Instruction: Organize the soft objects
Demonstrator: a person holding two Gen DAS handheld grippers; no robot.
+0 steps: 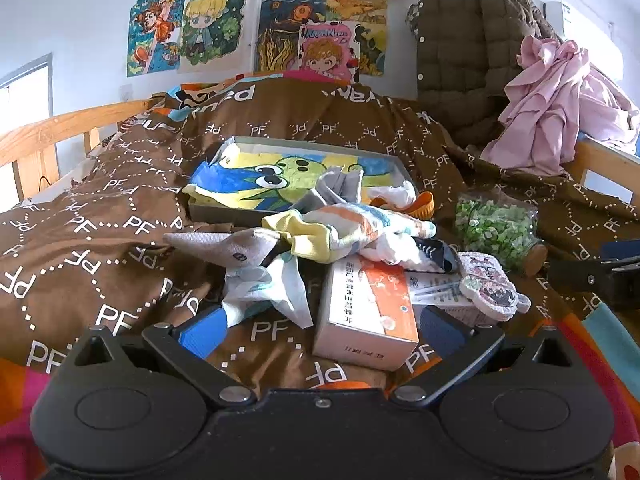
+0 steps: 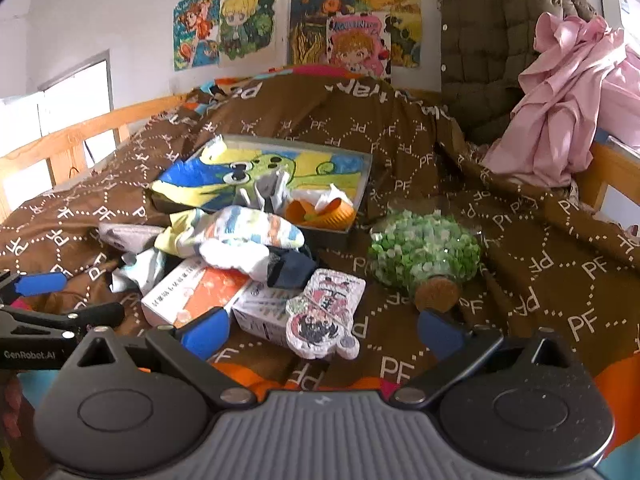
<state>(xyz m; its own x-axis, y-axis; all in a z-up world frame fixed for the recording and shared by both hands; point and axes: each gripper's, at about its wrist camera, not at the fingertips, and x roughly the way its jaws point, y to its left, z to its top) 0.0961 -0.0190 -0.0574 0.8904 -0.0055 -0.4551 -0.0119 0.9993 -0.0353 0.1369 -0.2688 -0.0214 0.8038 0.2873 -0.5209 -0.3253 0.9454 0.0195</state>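
The shallow box (image 1: 200, 210) lies on the brown quilt (image 1: 80, 216). The sock heap (image 1: 344, 232) rests just in front of the box, its striped sock's (image 2: 240, 228) long axis running side to side. The left gripper (image 1: 320, 330), jaws apart and empty, faces the heap and appears nearer. The right gripper (image 2: 320, 334), likewise spread, has the heap ahead and leftward.

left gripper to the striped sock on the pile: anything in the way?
Partly. The orange-and-white carton sits between the open left gripper and the striped sock, with crumpled white cloth beside it. The sock lies on top of the pile, so from above nothing visible covers it.
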